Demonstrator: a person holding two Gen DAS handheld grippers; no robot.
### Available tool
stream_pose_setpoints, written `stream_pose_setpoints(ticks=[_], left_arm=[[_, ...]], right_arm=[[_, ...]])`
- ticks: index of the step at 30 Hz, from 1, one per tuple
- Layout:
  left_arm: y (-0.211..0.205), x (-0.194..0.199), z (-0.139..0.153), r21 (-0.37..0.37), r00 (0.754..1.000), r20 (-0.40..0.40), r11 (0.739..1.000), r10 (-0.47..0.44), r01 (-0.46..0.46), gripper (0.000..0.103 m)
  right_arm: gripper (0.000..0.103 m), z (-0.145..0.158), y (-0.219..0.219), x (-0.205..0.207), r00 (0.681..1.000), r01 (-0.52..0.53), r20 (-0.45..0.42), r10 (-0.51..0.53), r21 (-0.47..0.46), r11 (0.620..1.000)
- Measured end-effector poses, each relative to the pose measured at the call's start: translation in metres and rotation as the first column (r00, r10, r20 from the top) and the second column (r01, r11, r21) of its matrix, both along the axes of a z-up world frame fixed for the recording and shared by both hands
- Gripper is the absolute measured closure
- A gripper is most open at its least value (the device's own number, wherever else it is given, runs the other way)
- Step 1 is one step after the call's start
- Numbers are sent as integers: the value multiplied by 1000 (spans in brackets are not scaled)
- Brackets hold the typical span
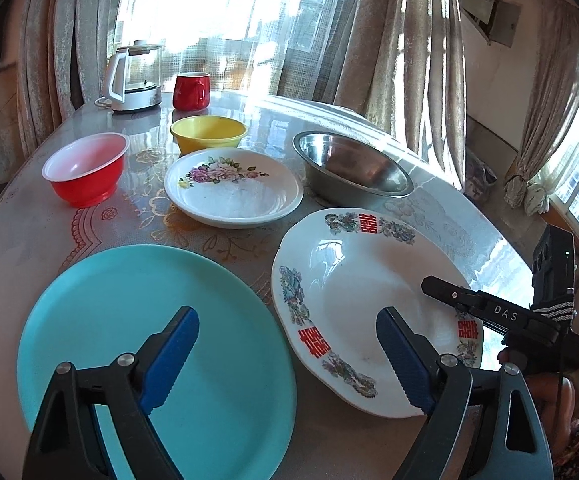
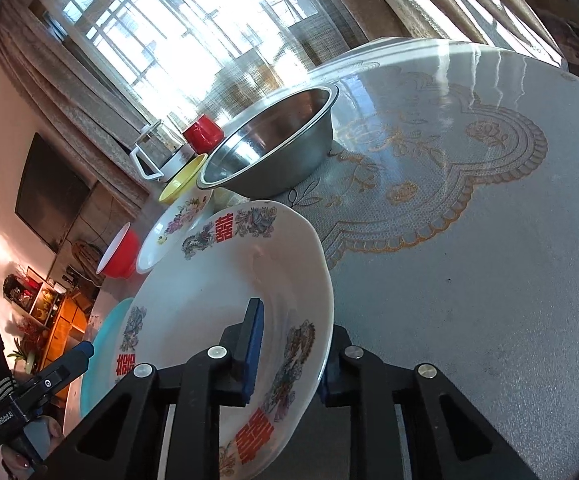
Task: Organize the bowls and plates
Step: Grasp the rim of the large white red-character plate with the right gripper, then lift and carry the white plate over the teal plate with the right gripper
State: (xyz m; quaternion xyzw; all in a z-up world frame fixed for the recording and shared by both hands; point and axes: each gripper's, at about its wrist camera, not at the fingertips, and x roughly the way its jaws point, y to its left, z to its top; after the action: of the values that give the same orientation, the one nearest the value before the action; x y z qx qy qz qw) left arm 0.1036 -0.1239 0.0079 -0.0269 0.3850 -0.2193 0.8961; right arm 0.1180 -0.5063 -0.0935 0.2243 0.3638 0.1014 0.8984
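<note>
Three plates and three bowls share the desk (image 1: 441,208), which wears a lace-patterned cover. At the back stand a glass kettle (image 1: 133,80) and a red mug (image 1: 190,91), well apart from the plates. The bowls are a red bowl (image 1: 85,170), a yellow bowl (image 1: 208,133) and a steel bowl (image 1: 353,168); the steel one sits just beyond the dragon-patterned plate (image 2: 225,300). A floral plate (image 1: 233,188) lies between the red and steel bowls, and a turquoise plate (image 1: 153,344) lies nearest on the left, just beside the dragon-patterned one.

The right hand-held gripper (image 2: 289,360) is pinching the near rim of the dragon-patterned plate — one blue pad on the inside, the other under the rim. The left hand-held gripper (image 1: 287,360) is spread wide and holds nothing — its fingers hang over the gap between the turquoise and dragon-patterned plates.
</note>
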Motion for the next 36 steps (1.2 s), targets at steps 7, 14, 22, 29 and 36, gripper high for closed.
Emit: stream_pose_setpoints(ticks=[7, 14, 22, 29, 36], left_arm=[[-10, 5, -4, -15, 999, -36, 1000, -23, 22, 19], [-14, 9, -9, -24, 998, -53, 999, -35, 34, 24], [-21, 20, -20, -38, 992, -114, 998, -52, 48, 36], [-31, 18, -21, -2, 995, -95, 999, -38, 38, 49], [-36, 17, -22, 48, 997, -76, 999, 7, -3, 69]], right_arm=[[89, -1, -2, 0, 1000, 14, -3, -14, 7, 1000], [89, -1, -2, -1, 1000, 20, 2, -20, 9, 1000], [89, -1, -5, -2, 1000, 29, 4, -29, 19, 999], [89, -1, -5, -3, 1000, 29, 4, -29, 21, 999], [89, -2, -12, -6, 997, 73, 5, -73, 37, 997]])
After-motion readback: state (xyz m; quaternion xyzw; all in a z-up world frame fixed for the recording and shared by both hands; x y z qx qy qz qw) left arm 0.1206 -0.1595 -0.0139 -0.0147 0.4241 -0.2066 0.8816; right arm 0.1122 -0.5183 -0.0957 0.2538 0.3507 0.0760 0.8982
